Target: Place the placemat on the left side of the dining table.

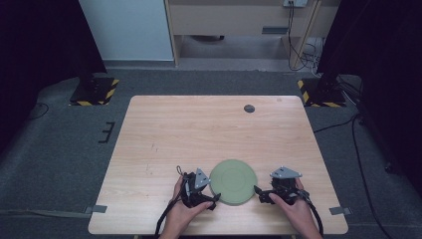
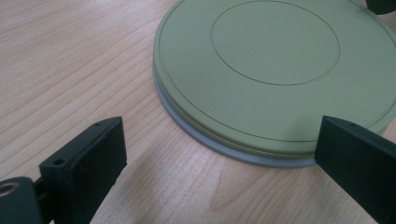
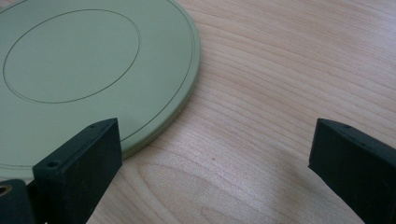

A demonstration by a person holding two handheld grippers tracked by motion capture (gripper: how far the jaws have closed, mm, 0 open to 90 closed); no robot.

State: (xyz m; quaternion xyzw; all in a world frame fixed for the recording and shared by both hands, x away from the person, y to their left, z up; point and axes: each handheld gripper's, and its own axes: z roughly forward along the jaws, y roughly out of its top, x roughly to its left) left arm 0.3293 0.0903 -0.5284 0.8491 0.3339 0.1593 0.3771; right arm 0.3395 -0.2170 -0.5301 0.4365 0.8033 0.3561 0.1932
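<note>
Grey carpet, wooden table, green disc between open grippers

My two grippers are black: the left gripper carries a grey three-cornered plate, and so does the right gripper. Between them lies a sage-green round disc, with thin darker rings traced on its top and a pale grey band under its edge. The table is light wood with fine straight grain and a small dark grey round cap. Yellow-and-black hazard stripes mark the stand bases on the grey carpet.
</note>
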